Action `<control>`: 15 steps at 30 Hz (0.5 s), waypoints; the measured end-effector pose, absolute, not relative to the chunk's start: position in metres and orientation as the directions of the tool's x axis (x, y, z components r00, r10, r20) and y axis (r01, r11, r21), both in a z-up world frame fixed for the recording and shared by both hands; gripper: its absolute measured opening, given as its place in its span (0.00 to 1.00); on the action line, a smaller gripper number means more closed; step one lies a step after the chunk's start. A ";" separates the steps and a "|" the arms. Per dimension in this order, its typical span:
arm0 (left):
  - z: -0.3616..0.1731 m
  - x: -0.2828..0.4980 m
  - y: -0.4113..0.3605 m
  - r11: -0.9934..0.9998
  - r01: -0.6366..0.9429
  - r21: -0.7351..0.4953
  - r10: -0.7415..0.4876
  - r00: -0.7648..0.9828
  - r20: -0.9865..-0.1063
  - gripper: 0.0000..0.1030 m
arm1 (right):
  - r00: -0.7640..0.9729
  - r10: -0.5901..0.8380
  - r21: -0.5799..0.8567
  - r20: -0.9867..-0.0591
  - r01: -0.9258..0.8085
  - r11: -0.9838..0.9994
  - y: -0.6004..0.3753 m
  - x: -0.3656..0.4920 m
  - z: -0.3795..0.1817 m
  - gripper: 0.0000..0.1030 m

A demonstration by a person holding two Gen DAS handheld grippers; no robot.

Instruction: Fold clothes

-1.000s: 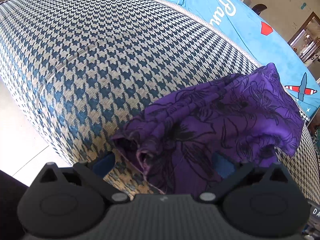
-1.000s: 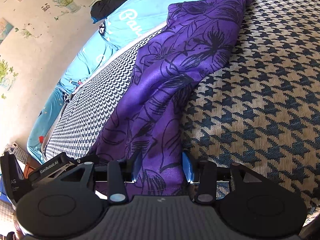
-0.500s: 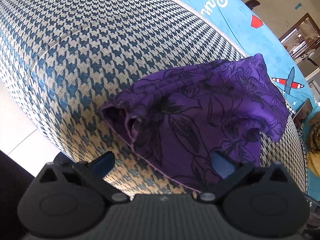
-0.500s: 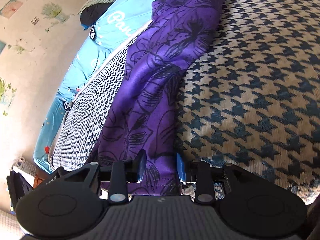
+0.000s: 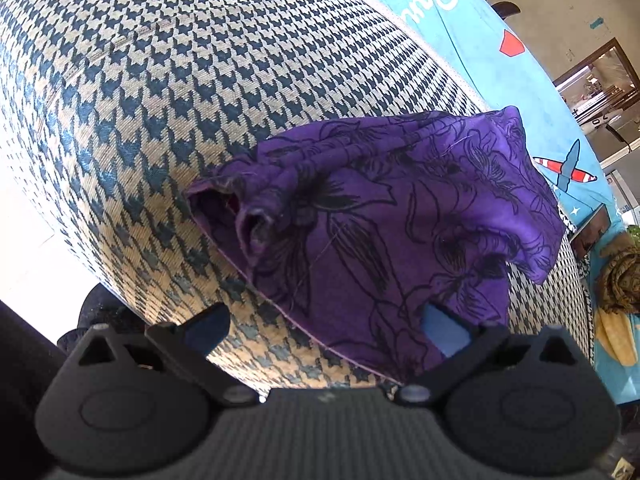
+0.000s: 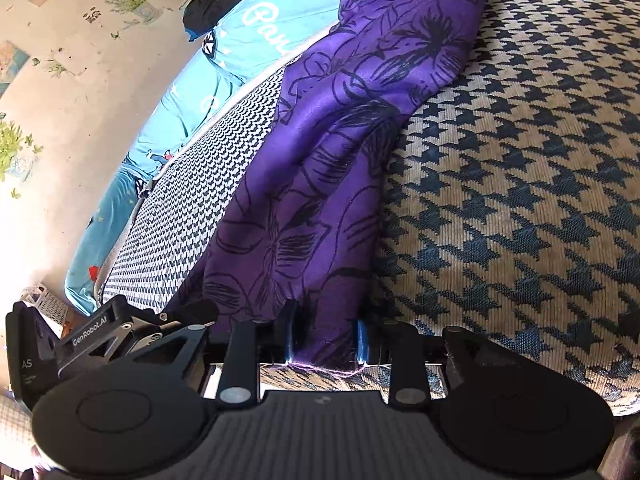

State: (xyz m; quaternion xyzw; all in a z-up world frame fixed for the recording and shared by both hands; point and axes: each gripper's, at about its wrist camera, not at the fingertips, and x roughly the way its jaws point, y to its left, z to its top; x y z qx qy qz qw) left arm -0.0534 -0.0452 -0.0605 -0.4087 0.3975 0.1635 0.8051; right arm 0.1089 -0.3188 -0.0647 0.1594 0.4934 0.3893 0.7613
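Right claw (image 6: 325, 338) just closing, pads pinching the near hem of the purple flowered cloth (image 6: 340, 152); left claw (image 5: 326, 326) spread wide, its edge loose between the fingers. Crumpled, bunched into folds, lying on a houndstooth-covered bed (image 5: 200, 80). Beyond, a blue printed sheet (image 5: 472, 28) and a stickered wall (image 6: 60, 60).

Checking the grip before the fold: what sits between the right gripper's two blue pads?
In the right wrist view, the purple floral garment's hemmed end fills the right gripper.
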 end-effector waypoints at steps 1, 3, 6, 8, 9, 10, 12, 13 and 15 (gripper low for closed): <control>-0.060 -0.055 -0.045 0.609 -0.584 -0.536 -0.067 0.635 -0.769 1.00 | 0.212 0.750 0.626 -0.627 -0.437 0.646 -0.318 0.109 -0.065 0.17; -0.059 -0.058 -0.045 0.605 -0.571 -0.555 -0.082 0.648 -0.757 1.00 | 0.208 0.762 0.648 -0.613 -0.420 0.635 -0.321 0.111 -0.065 0.14; -0.059 -0.060 -0.047 0.594 -0.553 -0.584 -0.110 0.664 -0.740 1.00 | 0.205 0.807 0.704 -0.554 -0.402 0.585 -0.330 0.113 -0.059 0.13; -0.060 -0.061 -0.048 0.580 -0.547 -0.604 -0.127 0.672 -0.730 1.00 | 0.207 0.838 0.737 -0.505 -0.403 0.543 -0.335 0.114 -0.052 0.13; -0.061 -0.061 -0.048 0.570 -0.538 -0.621 -0.142 0.680 -0.719 1.00 | 0.206 0.852 0.754 -0.481 -0.400 0.522 -0.338 0.114 -0.049 0.13; -0.061 -0.061 -0.049 0.560 -0.528 -0.639 -0.158 0.689 -0.708 1.00 | 0.208 0.861 0.765 -0.464 -0.397 0.508 -0.340 0.114 -0.047 0.13; -0.063 -0.062 -0.052 0.541 -0.510 -0.669 -0.187 0.702 -0.687 1.00 | 0.212 0.870 0.775 -0.446 -0.395 0.494 -0.343 0.114 -0.045 0.13; -0.064 -0.062 -0.053 0.532 -0.502 -0.682 -0.200 0.708 -0.678 1.00 | 0.214 0.873 0.778 -0.439 -0.395 0.488 -0.344 0.114 -0.043 0.13; -0.067 -0.061 -0.056 0.512 -0.494 -0.703 -0.228 0.711 -0.665 1.00 | 0.217 0.878 0.788 -0.427 -0.387 0.479 -0.346 0.114 -0.042 0.13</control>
